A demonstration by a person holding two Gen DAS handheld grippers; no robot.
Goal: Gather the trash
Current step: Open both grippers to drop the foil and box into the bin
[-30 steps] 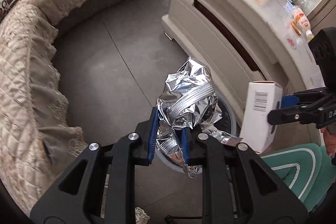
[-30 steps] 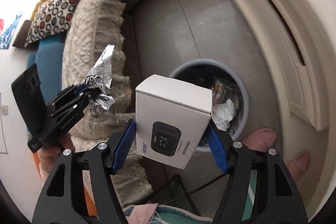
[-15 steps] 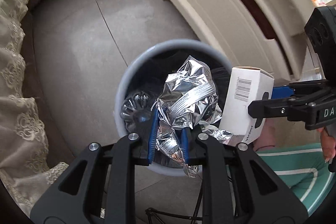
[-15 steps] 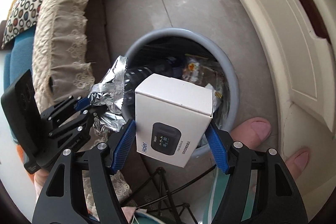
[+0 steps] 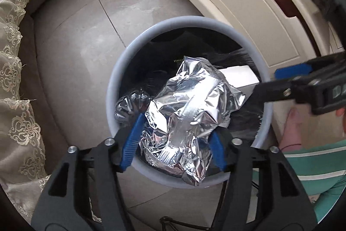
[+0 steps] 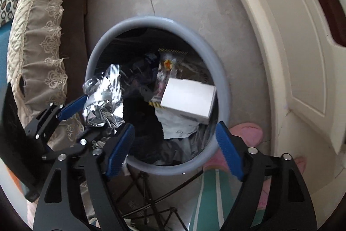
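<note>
Now the left gripper (image 5: 173,144) has just been opening over the round grey plastic bin (image 5: 112,88); the crumpled silver foil wrapper (image 5: 190,114) sits loose between its spread blue pads, not yet fallen. The right gripper (image 6: 175,148) has just been opening too; nothing between its wide jaws; the white cardboard box (image 6: 188,101) is already down in the bin, so that piece is collected. Both grippers point steeply down at the bin mouth.
</note>
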